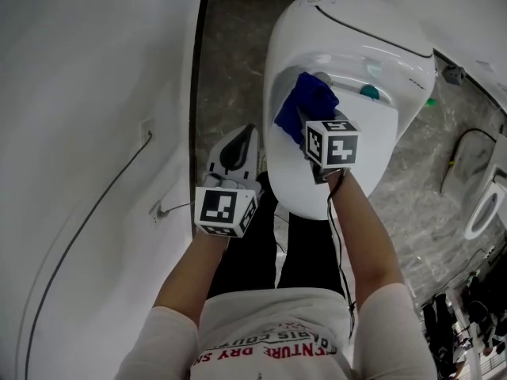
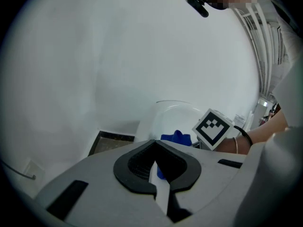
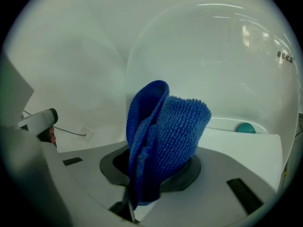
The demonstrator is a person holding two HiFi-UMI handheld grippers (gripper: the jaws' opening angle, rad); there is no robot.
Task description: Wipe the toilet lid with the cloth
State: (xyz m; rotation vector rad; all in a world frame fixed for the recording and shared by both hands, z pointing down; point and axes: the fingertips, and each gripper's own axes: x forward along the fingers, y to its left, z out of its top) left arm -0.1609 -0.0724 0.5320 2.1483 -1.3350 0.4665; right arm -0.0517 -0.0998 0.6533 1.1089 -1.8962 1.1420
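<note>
Right gripper [image 3: 142,174] jaws clench folded cloth [image 3: 165,131], presented to toilet lid [image 3: 222,70] for wiping; I hold left gripper [image 2: 156,171] clear, jaws closed, empty.

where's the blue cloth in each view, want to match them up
Head view: the blue cloth sits upper centre, over the white toilet.
Left gripper view: small, just right of centre and low, seen above this gripper's own jaws.
Right gripper view: large and central, clamped in the right gripper.
Shared landmark: the toilet, behind the cloth in all three.
</note>
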